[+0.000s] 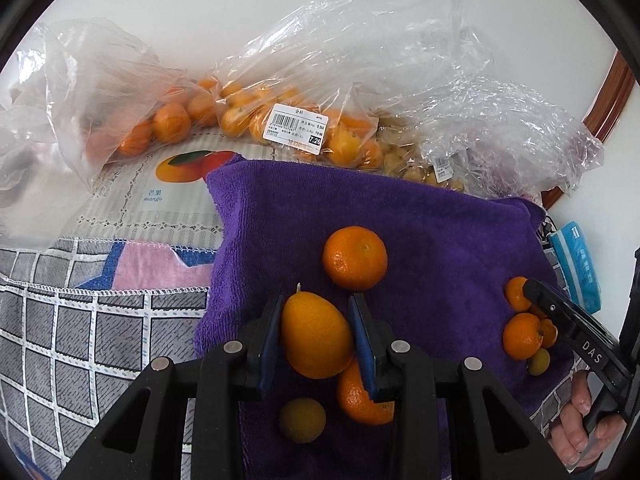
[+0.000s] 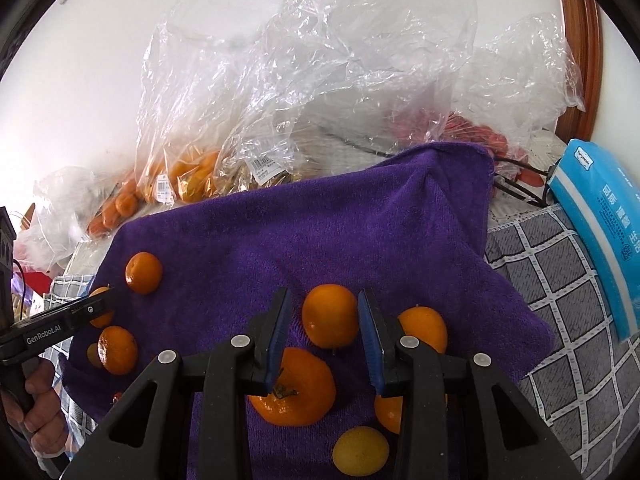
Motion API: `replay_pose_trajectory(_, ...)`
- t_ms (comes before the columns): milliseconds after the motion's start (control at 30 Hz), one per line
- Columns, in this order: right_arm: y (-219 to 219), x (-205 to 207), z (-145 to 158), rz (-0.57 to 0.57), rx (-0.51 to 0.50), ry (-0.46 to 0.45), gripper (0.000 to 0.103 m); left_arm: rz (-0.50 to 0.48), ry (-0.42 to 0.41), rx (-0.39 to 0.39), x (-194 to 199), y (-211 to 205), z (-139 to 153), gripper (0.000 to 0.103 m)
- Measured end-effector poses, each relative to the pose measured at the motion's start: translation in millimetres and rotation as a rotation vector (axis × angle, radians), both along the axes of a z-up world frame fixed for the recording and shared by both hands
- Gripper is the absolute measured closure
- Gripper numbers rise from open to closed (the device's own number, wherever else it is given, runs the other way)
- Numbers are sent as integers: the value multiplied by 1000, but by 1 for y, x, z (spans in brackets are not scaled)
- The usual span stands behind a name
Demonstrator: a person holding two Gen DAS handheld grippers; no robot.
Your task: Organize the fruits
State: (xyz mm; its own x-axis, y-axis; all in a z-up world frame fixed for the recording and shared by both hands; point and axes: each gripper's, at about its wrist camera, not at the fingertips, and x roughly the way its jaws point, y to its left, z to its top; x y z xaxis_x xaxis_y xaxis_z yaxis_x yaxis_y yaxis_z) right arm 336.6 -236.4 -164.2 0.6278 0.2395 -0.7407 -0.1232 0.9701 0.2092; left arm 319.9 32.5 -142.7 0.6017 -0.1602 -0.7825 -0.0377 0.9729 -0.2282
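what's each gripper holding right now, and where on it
Left gripper: oval orange fruit, pinched across its sides. Right gripper: nothing; a small orange sits between its open jaws, gaps on both sides.

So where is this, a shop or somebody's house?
Probably a home table: shopping bags of fruit with a price label, a checked tablecloth, and a purple towel spread for sorting.

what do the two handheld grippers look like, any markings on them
Both are black plastic with triangular cut-outs, round silver studs and blue pads lining the jaws. The left gripper shows white "GenRobot.AI" lettering in the right wrist view. The right gripper shows "DAS" in the left wrist view. No sleeves or cables are visible.
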Motion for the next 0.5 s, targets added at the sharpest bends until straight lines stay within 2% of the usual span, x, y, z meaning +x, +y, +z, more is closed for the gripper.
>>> replay_pose_trajectory(67, 0, -2, 8, -3, -12, -7, 64, 15, -20, 10, -6, 1, 7, 68)
replay_pose_trajectory(133, 0, -8, 20, -11, -23, -25, 59, 21, -46, 13, -17, 3, 17, 59)
replay_pose_trajectory(200, -2, -16, 32, -28, -21, -38, 50, 24, -74, 15, -28, 4, 27, 53)
replay_pose_trajectory(267, -3, -29, 45, -38, -12, -45, 43, 23, -100, 25, -43, 4, 38, 50)
replay_pose_trajectory(367, 0, -50, 62, -50, -20, -59, 41, 19, -140, 45, -68, 0, 53, 45)
replay_pose_trajectory(500, 6, -91, 87, -62, -68, -98, 38, 20, -199, 73, -106, -8, 72, 32)
